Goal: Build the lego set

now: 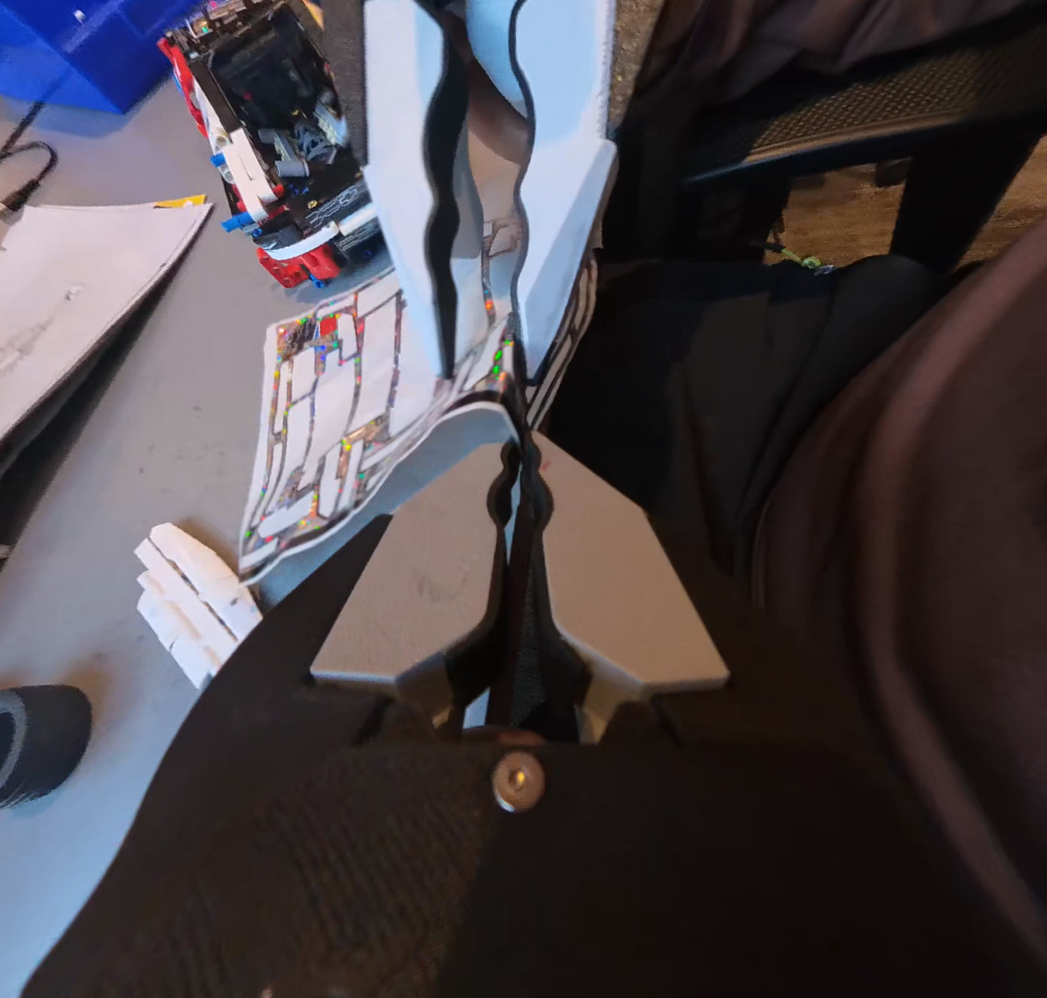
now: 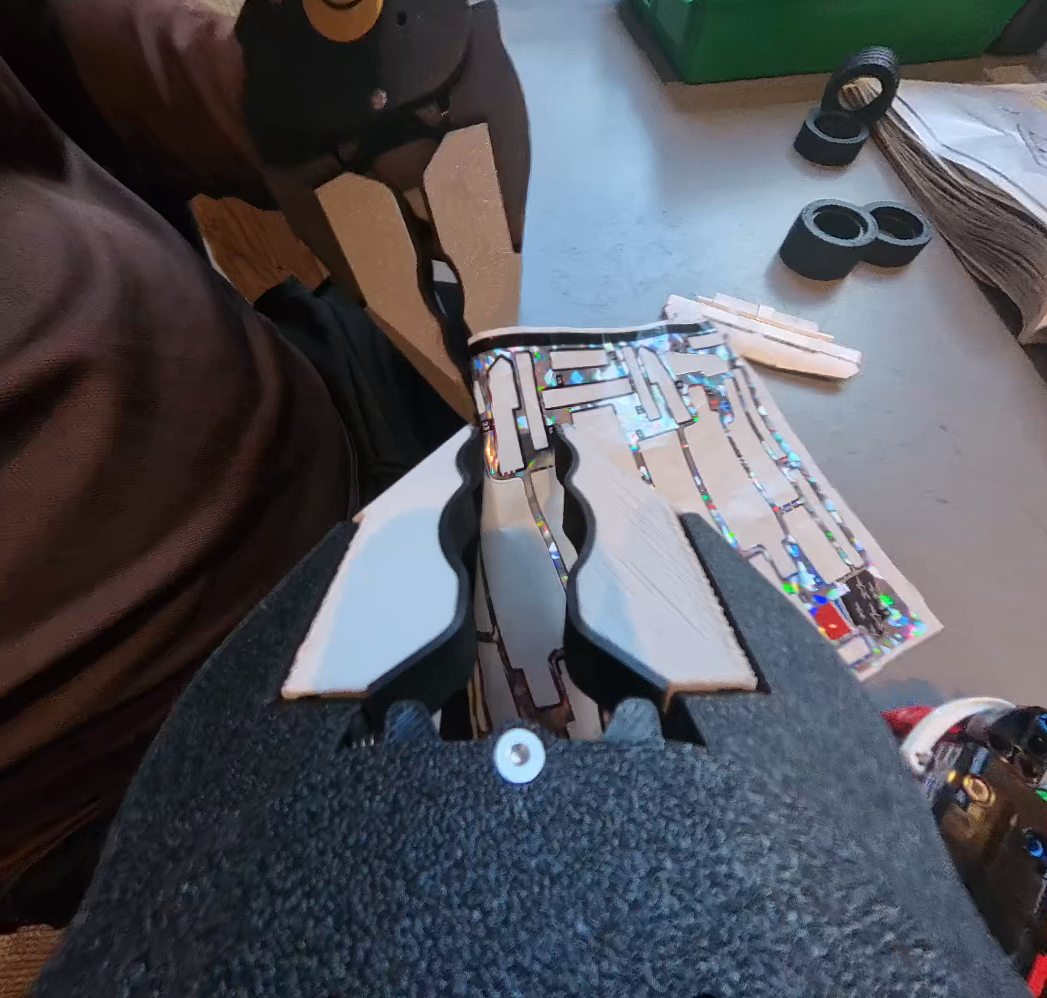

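The left gripper [image 1: 518,438] has its fingers pressed together on the curled near edge of the sticker sheet [image 1: 334,404], a white sheet with holographic outlines, mostly peeled, which lies on the grey table [image 1: 141,433] and hangs past the table's edge toward the person's lap. The right gripper [image 2: 521,450] hangs over the same sheet from the opposite side, its fingers parted with a strip of sheet showing through the gap (whether the tips touch the paper cannot be told). In the left wrist view the right gripper's white fingers [image 1: 408,206] cover the far corner of the sheet and part of the lego car [image 1: 272,138], a black, white and red model with blue pins standing just beyond the sheet. A white lego panel piece [image 1: 192,597] lies beside the sheet's near corner, not touching it as far as can be seen. Two black tyres [image 2: 852,237] sit side by side farther along the table, with another pair [image 2: 850,104] near the thick instruction booklet [image 2: 974,178]. A green bin [image 2: 821,8] stands at one end of the table and a blue bin [image 1: 96,25] behind the car. A dark maroon sleeve [image 2: 141,348] fills the left of the right wrist view.
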`<state>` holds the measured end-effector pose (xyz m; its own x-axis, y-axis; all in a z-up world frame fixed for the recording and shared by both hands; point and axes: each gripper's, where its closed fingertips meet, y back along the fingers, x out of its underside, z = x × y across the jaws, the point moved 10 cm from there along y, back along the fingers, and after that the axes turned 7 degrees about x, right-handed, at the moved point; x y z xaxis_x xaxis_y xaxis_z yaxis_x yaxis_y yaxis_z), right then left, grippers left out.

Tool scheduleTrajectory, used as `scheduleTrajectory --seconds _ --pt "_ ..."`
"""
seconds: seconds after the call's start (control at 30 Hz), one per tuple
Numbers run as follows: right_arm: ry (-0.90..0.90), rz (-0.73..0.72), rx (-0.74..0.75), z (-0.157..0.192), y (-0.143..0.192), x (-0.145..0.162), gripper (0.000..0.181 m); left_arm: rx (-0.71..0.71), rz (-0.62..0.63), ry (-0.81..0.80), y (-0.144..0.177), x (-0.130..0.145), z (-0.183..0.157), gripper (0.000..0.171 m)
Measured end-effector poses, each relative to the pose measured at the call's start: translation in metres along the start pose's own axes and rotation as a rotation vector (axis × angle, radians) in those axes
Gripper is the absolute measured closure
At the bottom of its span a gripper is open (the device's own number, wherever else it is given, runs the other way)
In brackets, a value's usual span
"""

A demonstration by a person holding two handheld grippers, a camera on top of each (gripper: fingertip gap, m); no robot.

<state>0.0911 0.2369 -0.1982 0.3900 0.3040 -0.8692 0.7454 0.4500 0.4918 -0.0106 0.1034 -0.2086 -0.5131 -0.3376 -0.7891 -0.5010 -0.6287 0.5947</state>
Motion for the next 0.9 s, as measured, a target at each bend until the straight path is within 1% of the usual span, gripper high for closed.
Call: scheduleTrajectory --seconds 0.07,0.17,0.23,0.3,0.4,0.43,0.5,0.53,0.57,0.63,0.67,0.77,0.9 --pt "0.044 -0.009 0.011 0.004 0.001 -0.002 0.164 0.020 -0.016 0.045 0.002 -0.002 0.001 0.171" --pt "0.067 -0.016 0.011 0.008 0.003 -0.005 0.175 -0.004 -0.021 0.050 0.007 -0.005 0.001 0.171" --pt "0.047 -0.016 -0.004 0.008 0.002 -0.005 0.176 -0.026 -0.006 0.043 0.013 -0.006 0.000 0.170" --pt "0.031 -0.016 -0.010 0.008 0.003 -0.005 0.176 -0.063 -0.010 0.027 0.023 -0.010 0.000 0.162" --pt "-0.024 -0.041 -0.047 0.005 0.006 -0.008 0.178 -0.102 -0.049 -0.003 0.040 -0.023 -0.001 0.149" --pt "-0.054 -0.055 -0.081 0.005 0.007 -0.009 0.178 -0.111 -0.056 -0.022 0.042 -0.027 -0.001 0.140" --pt "-0.120 -0.082 -0.147 0.004 0.009 -0.011 0.179 -0.107 -0.045 -0.070 0.040 -0.035 0.001 0.135" --pt "-0.150 -0.091 -0.172 0.002 0.009 -0.012 0.179 -0.079 -0.031 -0.091 0.037 -0.038 0.001 0.134" --pt "-0.175 -0.099 -0.188 0.001 0.010 -0.013 0.179 -0.057 -0.013 -0.109 0.034 -0.040 0.001 0.137" --pt "-0.211 -0.113 -0.210 -0.001 0.012 -0.013 0.179 -0.050 -0.004 -0.153 0.030 -0.043 0.001 0.154" --pt "-0.222 -0.117 -0.223 -0.002 0.014 -0.013 0.180 -0.046 -0.005 -0.167 0.030 -0.043 0.002 0.158" --pt "-0.246 -0.117 -0.262 -0.001 0.016 -0.011 0.181 0.015 -0.033 -0.139 0.030 -0.044 0.003 0.158" --pt "-0.272 -0.118 -0.307 -0.001 0.015 -0.011 0.181 0.043 -0.054 -0.141 0.031 -0.044 0.002 0.157"
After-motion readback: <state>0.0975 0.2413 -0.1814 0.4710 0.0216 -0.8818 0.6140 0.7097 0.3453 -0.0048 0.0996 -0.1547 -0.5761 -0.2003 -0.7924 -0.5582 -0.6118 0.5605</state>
